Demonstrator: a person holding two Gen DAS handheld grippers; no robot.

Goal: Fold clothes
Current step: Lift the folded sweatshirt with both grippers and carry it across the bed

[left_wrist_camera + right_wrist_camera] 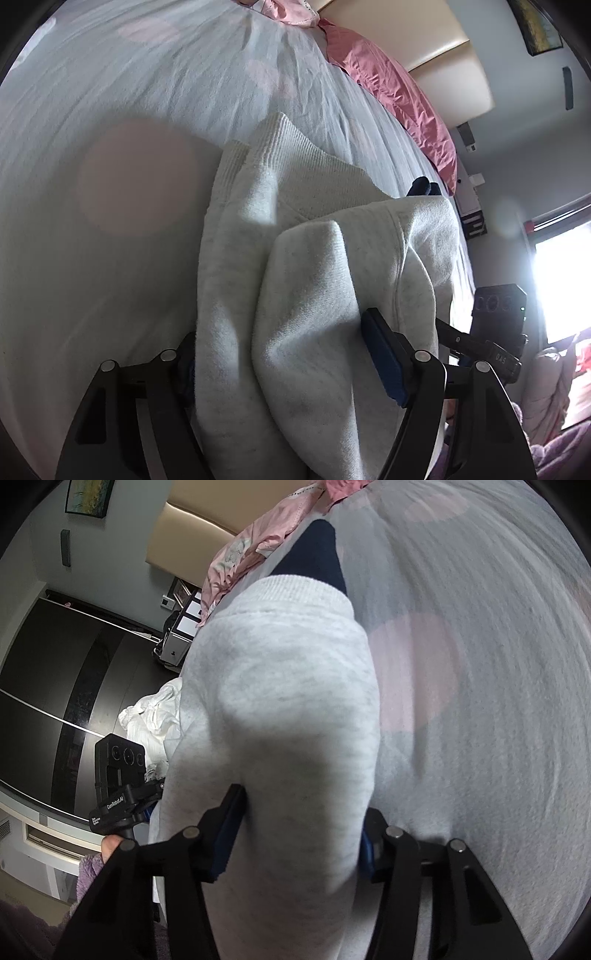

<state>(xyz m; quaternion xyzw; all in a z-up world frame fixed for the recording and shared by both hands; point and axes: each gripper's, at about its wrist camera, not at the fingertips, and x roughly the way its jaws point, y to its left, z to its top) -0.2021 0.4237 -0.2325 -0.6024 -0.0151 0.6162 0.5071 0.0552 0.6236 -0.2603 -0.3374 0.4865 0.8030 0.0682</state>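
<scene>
Sweater (317, 280) bunches between both my grippers, left (280, 369) and right (299, 834), each clamping a fold to lift it off the bed (147, 92).

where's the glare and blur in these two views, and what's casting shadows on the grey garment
Left wrist view: the bright window at the right edge is blown out to white, and a soft shadow crosses the pale grey fleece garment. Right wrist view: no glare, the white bed sheet with pink dots smears toward the rim, and a shadow darkens the garment just ahead of the gripper fingers. Both bend strongly at the edges.
</scene>
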